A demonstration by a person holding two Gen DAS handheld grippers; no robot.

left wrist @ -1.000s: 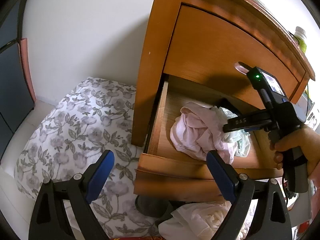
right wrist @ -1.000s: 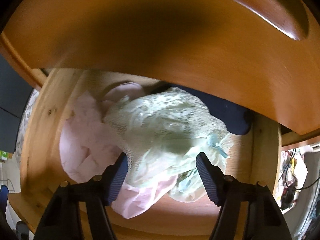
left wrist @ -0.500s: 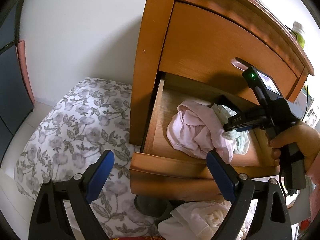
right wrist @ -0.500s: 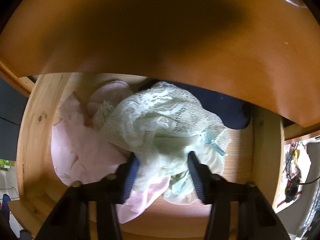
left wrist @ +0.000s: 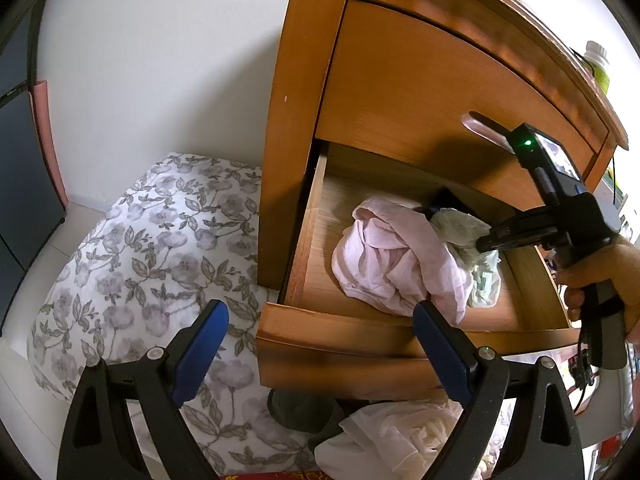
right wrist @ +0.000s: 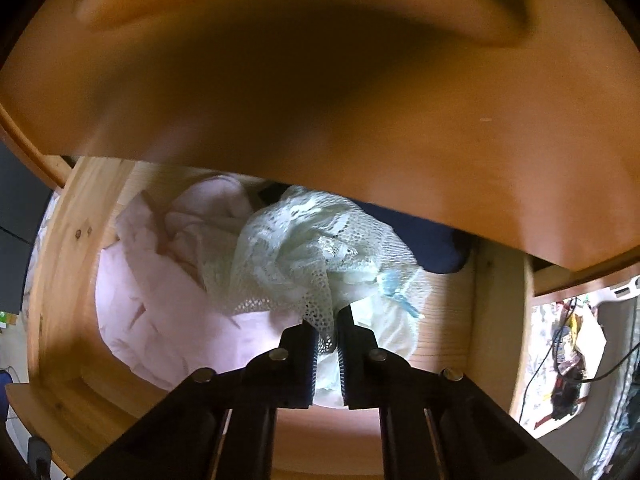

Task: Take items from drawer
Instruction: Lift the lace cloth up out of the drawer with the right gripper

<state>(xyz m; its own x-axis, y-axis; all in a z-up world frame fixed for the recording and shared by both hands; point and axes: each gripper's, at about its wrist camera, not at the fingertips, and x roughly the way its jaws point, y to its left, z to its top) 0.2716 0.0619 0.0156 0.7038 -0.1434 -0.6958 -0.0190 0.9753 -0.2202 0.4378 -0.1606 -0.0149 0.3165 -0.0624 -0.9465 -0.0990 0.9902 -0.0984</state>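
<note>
The lower drawer (left wrist: 360, 340) of a wooden nightstand stands pulled out. Inside lie a crumpled pink garment (left wrist: 396, 264) (right wrist: 160, 300), a pale green lace garment (left wrist: 464, 228) (right wrist: 320, 248) and a dark navy item (right wrist: 420, 244) at the back. My right gripper (right wrist: 328, 336) is shut on a fold of the lace garment, pinched between its blue pads. In the left wrist view it reaches into the drawer from the right, held by a hand (left wrist: 612, 276). My left gripper (left wrist: 320, 340) hangs open in front of the drawer's front panel, holding nothing.
The shut upper drawer front (left wrist: 440, 92) (right wrist: 320, 100) overhangs the open one closely. A floral bedspread (left wrist: 140, 272) lies left of the nightstand. White and pink cloth (left wrist: 400, 432) is piled on the floor below the drawer. A bottle (left wrist: 598, 64) stands on the nightstand top.
My right gripper went from wide open around the lace garment to shut on it. The left gripper drifted slightly; it stays open.
</note>
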